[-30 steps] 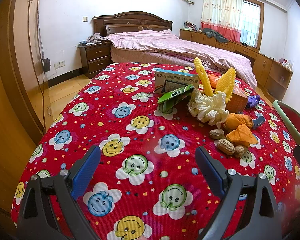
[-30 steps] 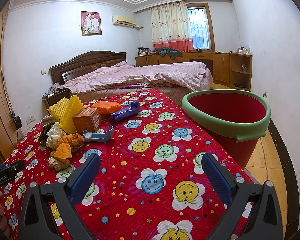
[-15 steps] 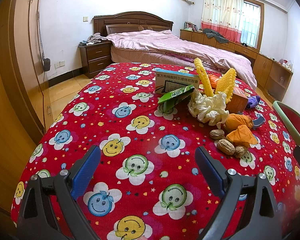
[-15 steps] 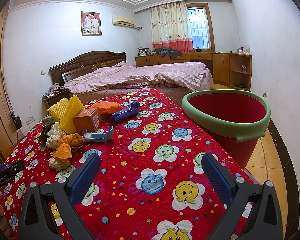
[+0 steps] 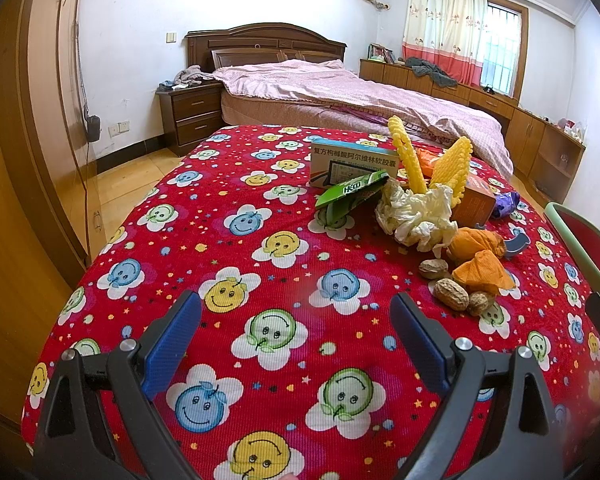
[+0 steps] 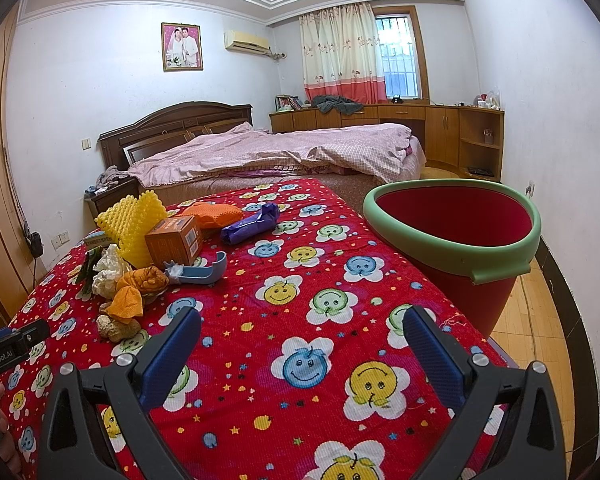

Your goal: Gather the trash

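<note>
Left-wrist and right-wrist views over a table spread with a red smiley-flower cloth [image 5: 260, 280]. The left gripper [image 5: 296, 316] hangs at the bottom of its frame, jaws spread wide and holding nothing, with bare cloth between and ahead of them. The right gripper [image 6: 302, 330] is likewise spread and empty at the bottom of its frame, over bare cloth that runs to the table's right edge. The trash lies in one cluster at right of centre in the left view: a white box [image 5: 354, 160] printed with Chinese characters, a green packet [image 5: 350, 192] leaning on it with its long axis rising toward the upper right, yellow foam [image 5: 452, 172] standing upright, crumpled tissue [image 5: 416, 216], orange paper wads [image 5: 480, 268] and peanuts [image 5: 452, 294] nearest the jaws. In the right view the same cluster sits at left of centre, with a brown carton [image 6: 174, 240], a blue scoop [image 6: 200, 272] and a purple wrapper [image 6: 252, 224] whose long axis runs toward the upper right. A red bin [image 6: 452, 240] with a green rim stands at the table's right edge, mouth open upward. The other gripper's body, at lower left, reads "GenRobot.AI". A bed [image 6: 280, 152] fills the background.
</note>
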Demonstrator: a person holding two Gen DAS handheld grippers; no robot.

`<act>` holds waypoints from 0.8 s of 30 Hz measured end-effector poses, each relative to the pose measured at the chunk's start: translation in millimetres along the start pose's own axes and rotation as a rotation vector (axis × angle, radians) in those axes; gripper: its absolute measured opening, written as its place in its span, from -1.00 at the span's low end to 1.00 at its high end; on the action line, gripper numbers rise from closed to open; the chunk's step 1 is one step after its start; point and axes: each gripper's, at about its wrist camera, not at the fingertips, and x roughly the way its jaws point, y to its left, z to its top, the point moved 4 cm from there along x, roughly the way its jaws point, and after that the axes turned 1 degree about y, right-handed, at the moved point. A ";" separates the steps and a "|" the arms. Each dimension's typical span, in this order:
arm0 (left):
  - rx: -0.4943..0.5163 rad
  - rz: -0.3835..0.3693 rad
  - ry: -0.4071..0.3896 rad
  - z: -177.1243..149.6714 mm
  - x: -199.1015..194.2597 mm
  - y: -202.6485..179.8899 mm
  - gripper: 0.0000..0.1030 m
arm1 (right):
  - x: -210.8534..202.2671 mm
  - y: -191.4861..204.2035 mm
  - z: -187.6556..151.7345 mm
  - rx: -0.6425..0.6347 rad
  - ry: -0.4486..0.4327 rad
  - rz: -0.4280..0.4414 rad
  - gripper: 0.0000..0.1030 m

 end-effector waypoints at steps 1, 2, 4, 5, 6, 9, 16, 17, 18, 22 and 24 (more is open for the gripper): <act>0.000 0.000 0.000 0.0 0.0 0.0 0.84 | 0.1 0.0 0.0 0.000 0.000 0.000 1.00; -0.001 0.000 0.000 0.0 0.0 0.0 0.84 | 0.1 -0.1 -0.1 0.000 0.000 0.000 1.00; 0.000 -0.001 0.000 0.0 0.0 0.0 0.84 | 0.2 -0.2 -0.1 0.000 -0.001 0.001 1.00; 0.000 -0.001 0.000 0.1 0.0 -0.1 0.84 | 0.3 -0.2 -0.1 0.001 -0.002 0.001 1.00; 0.001 -0.002 -0.001 0.0 0.2 -0.9 0.84 | 0.6 -0.3 -0.1 0.001 0.000 0.001 1.00; 0.000 -0.006 -0.007 1.1 -1.3 -0.9 0.84 | 0.4 -0.2 -0.4 0.003 0.002 0.003 1.00; 0.019 -0.028 -0.005 4.2 -7.2 -6.7 0.84 | 2.9 -2.2 -2.2 0.015 0.026 -0.001 1.00; 0.019 -0.033 -0.002 5.1 -7.5 -7.2 0.84 | 3.9 -3.5 0.0 0.016 0.031 0.003 1.00; 0.020 -0.042 0.000 7.1 -7.9 -8.2 0.84 | 5.7 -4.0 -0.3 0.019 0.041 0.007 1.00; 0.028 -0.062 0.001 18.7 -7.3 -12.2 0.84 | 9.5 -6.1 1.8 0.031 0.085 0.023 1.00; 0.028 -0.072 0.003 24.5 -5.9 -13.4 0.84 | 11.0 -6.3 1.5 0.036 0.098 0.028 1.00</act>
